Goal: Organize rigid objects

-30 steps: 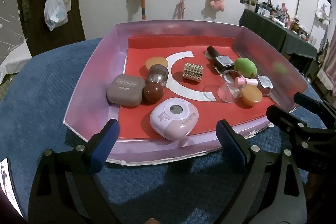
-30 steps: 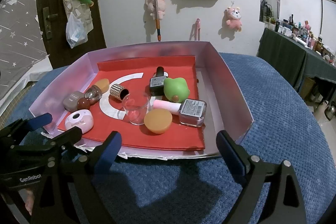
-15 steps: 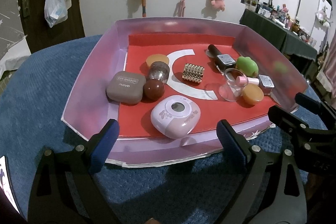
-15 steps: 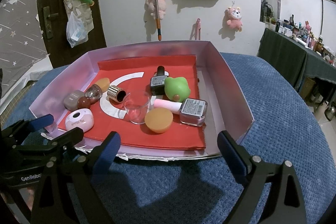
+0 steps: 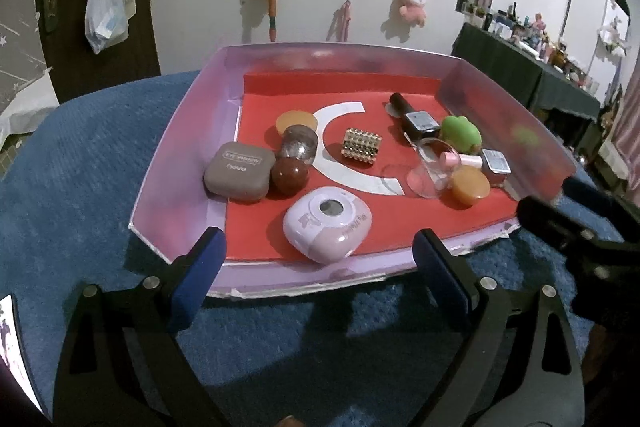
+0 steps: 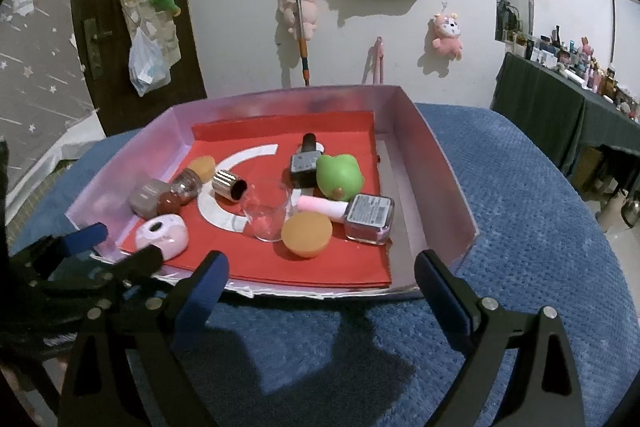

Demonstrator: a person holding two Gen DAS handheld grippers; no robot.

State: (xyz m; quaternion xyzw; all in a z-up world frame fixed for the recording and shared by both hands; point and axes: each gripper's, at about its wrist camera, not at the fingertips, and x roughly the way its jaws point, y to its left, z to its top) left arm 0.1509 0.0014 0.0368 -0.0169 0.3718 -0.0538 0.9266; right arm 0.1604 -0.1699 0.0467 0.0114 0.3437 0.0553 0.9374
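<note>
Tray [image 5: 188, 131] items lie unmoved since earlier; left tool [image 5: 320, 263] and right tool [image 6: 320, 279] stay spread, empty.

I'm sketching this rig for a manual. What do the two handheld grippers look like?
Both grippers, left gripper and right gripper, share one look: black angular frames with triangular cut-outs, silver round screws, and blue pads lining the fingers. No cables or sleeves show.

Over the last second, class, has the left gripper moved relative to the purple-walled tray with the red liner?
Yes. The left gripper has edged forward, toward the purple-walled tray; its fingertips now overlap the tray's near edge, and the wall behind sits lower in view.
</note>
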